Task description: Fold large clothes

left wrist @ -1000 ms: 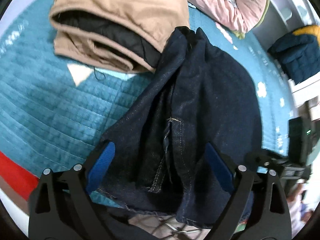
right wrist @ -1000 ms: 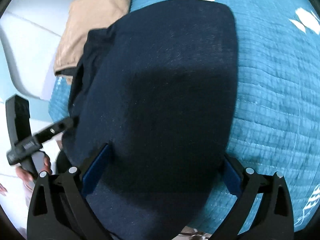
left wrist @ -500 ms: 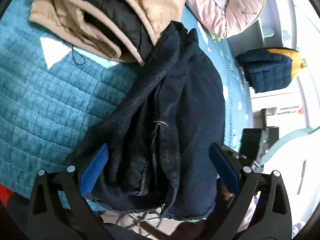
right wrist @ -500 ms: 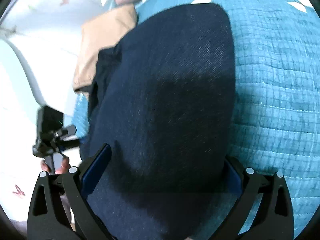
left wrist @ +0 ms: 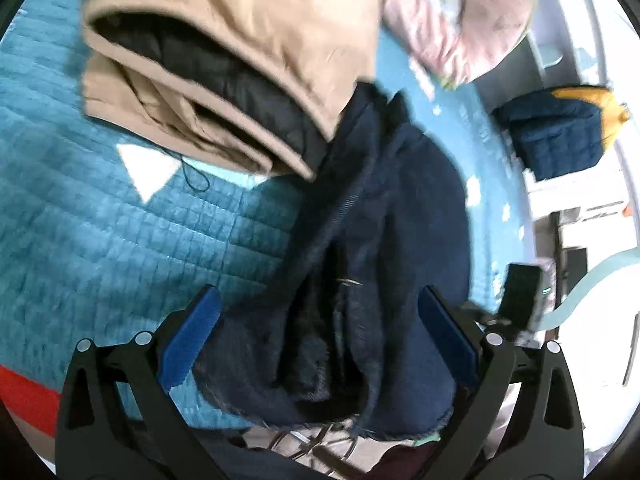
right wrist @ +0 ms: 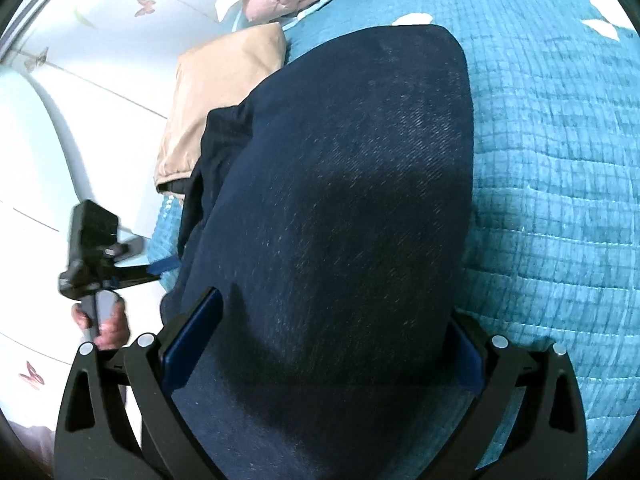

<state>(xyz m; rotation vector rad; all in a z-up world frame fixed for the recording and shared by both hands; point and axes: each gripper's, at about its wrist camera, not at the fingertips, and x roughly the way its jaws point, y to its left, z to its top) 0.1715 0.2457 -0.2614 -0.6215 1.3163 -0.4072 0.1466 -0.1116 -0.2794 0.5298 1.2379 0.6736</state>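
1. Since a second ago, the left tool (left wrist: 316, 340) has shifted sideways; its jaws gape wide over the folded dark jeans (left wrist: 384, 248).
2. Right tool (right wrist: 328, 344) spans the jeans; grip unclear.
3. Jeans lie on a teal quilted bed (right wrist: 560, 160), beside a tan jacket (left wrist: 240, 40).

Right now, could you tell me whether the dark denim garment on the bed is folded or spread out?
Folded. The dark denim garment shows stacked layers along its near edge, and the right wrist view shows a compact rounded slab on the teal quilt.

No readable text, label, brand, number or sign shows on anything in either view.
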